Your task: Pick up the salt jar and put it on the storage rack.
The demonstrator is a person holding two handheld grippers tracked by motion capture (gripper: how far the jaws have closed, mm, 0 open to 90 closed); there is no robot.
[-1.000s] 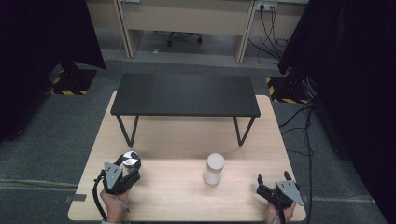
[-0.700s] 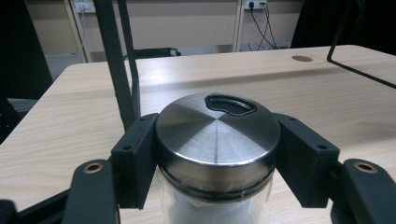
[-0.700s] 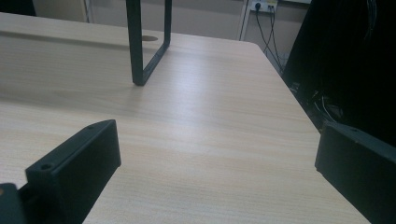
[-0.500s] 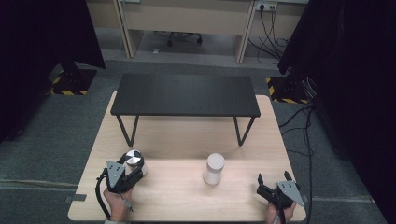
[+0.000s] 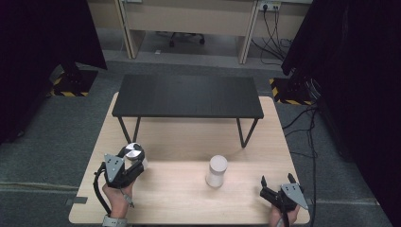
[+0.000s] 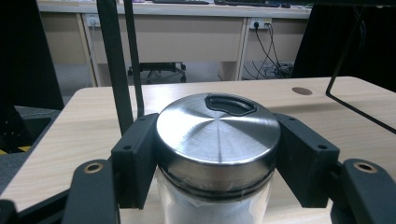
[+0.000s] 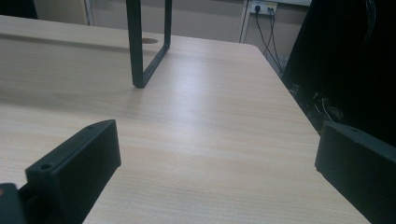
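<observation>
Since the earlier frame the left gripper (image 5: 134, 160) has carried the jar (image 5: 133, 153) slightly upward in the lower left of the high view, jaws clamped under its steel lid (image 6: 218, 129). The right gripper (image 5: 275, 184) rests at lower right, jaws spread wide, well apart from the white cup (image 5: 217, 170) at lower centre on the table (image 5: 179, 142).

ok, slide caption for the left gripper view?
Left gripper shut on steel-lidded jar above the wooden table.
</observation>
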